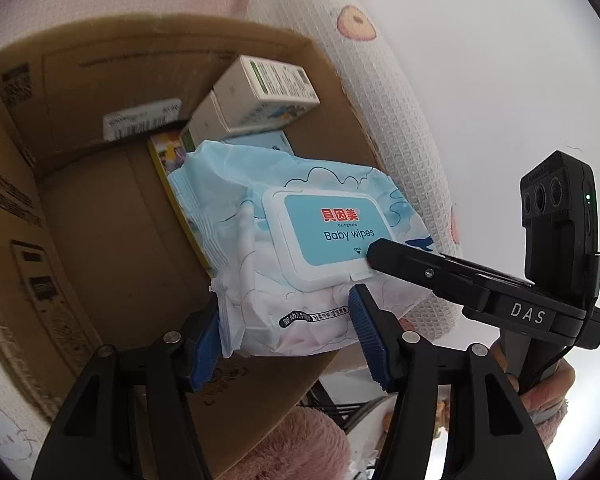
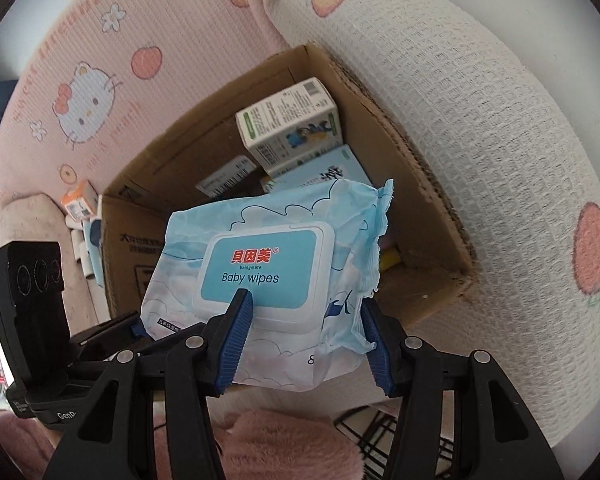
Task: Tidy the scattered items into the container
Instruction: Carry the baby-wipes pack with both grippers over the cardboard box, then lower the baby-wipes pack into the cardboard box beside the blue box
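Now both grippers, left [image 1: 288,332] and right [image 2: 306,344], pinch the wipes [image 2: 260,272] in their fingers above the box [image 2: 432,216].

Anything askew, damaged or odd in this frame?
Yes: both grippers clamp one baby wipes pack at once, left gripper and right gripper, above the cardboard box. The pack's sealed end is crumpled. Small items lie outside the box on the pink mat.
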The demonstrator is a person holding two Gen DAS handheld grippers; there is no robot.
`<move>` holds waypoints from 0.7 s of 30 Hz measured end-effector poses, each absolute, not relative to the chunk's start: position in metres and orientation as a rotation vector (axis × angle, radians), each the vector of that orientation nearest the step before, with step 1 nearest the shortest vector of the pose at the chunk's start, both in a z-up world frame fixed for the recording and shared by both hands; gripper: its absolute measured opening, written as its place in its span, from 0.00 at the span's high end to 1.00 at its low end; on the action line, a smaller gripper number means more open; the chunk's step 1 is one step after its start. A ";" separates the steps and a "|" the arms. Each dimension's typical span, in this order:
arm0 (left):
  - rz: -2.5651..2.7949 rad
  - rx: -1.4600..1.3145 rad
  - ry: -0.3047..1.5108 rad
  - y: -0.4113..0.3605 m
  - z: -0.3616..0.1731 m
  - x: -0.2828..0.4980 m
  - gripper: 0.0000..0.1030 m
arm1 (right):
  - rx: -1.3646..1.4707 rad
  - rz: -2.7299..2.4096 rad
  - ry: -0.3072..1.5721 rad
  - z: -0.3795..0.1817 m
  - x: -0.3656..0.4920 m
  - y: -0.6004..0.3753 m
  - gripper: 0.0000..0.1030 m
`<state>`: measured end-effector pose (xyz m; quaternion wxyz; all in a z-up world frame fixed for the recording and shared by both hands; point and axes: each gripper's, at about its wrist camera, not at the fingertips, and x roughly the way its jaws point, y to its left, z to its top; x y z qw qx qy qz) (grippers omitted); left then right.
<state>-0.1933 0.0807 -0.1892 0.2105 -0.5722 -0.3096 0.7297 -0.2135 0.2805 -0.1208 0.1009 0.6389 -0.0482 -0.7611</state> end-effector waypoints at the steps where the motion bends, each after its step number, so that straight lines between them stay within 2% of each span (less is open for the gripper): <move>1: 2.023 -1.600 -0.861 0.083 -0.192 -0.195 0.38 | 1.899 -2.239 -0.127 -0.122 -0.215 0.282 0.51; 9: 1.980 -1.652 -0.969 0.091 -0.221 -0.210 0.38 | 1.985 -2.169 -0.006 -0.138 -0.240 0.283 0.51; 13: 1.960 -1.723 -1.010 0.096 -0.242 -0.214 0.38 | 2.051 -2.141 0.148 -0.155 -0.254 0.275 0.51; 15: 1.929 -1.776 -1.003 0.102 -0.255 -0.218 0.39 | 2.091 -2.165 0.342 -0.165 -0.259 0.271 0.51; 16: 1.905 -1.806 -1.000 0.106 -0.260 -0.219 0.39 | 2.115 -2.163 0.462 -0.174 -0.261 0.268 0.57; 21: 1.841 -1.904 -1.015 0.110 -0.271 -0.231 0.39 | 2.118 -2.158 0.562 -0.184 -0.266 0.258 0.58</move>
